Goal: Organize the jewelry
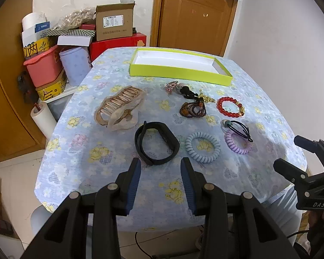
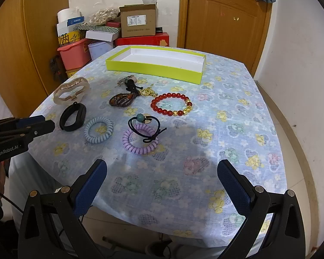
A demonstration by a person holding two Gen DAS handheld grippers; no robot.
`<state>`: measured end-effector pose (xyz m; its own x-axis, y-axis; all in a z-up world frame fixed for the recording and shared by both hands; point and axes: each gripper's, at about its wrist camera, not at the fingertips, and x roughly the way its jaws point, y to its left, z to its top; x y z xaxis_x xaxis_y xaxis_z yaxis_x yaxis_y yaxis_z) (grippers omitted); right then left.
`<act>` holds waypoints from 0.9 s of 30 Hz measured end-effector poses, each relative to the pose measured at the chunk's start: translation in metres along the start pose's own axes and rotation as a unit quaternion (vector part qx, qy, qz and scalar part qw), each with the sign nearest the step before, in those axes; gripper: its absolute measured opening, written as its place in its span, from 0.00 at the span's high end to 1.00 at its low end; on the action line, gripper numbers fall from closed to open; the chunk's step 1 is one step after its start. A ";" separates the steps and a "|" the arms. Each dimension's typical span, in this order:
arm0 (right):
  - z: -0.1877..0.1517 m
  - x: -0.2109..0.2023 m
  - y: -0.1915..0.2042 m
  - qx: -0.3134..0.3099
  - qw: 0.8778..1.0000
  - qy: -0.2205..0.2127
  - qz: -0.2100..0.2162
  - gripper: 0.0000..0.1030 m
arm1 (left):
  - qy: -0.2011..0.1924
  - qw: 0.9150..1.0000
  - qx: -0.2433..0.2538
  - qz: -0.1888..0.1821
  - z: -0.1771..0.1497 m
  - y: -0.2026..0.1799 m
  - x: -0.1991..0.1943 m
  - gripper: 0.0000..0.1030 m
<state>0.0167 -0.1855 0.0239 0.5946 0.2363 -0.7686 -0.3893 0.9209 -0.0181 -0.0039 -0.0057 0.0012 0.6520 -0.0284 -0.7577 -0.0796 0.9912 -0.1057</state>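
Both tools hover over the near edge of the counter (image 2: 237,112), which is covered by a pale blue flowered cloth. The left tool (image 1: 159,161) has its blue pads a moderate gap apart with nothing between them, just short of the black band (image 1: 156,142). The right tool (image 2: 162,168) is spread wide and holds nothing; in the left view only its dark side shows at the frame's right edge. The jewelry lies loose in the middle of the counter: a big translucent hair claw (image 1: 118,108), the black band, a light blue coil hair tie (image 2: 99,130), and a purple coil hair tie (image 2: 140,141) with a black elastic (image 2: 148,127) lying across it, its bead partly hidden. A red bead bracelet (image 2: 171,104) with some gold beads sits apart to the right. Beyond it a dark brown bead bracelet (image 2: 123,100), a gold chain (image 2: 148,91) and a small tangle of dark and pink pieces (image 1: 179,88) overlap, so single items there are hard to tell apart. A shallow green box (image 2: 153,69) with a white inside stands at the far edge. Stacked boxes (image 1: 114,21) crowd the floor behind, partly cut off.
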 end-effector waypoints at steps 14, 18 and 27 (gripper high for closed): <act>0.000 0.001 0.000 0.000 1.000 0.001 0.000 0.01 | 0.001 1.000 0.002 0.000 0.000 -0.002 0.001 0.61; -0.001 0.001 0.000 0.000 1.000 0.001 0.000 0.01 | 0.000 1.000 0.003 0.001 0.000 -0.002 0.001 0.61; -0.001 0.001 0.000 -0.001 1.000 0.000 0.000 0.01 | -0.004 1.000 0.002 -0.002 0.000 0.000 -0.001 0.61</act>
<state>0.0163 -0.1853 0.0221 0.5940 0.2358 -0.7692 -0.3899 0.9206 -0.0189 -0.0046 -0.0060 0.0021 0.6585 -0.0322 -0.7519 -0.0733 0.9916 -0.1066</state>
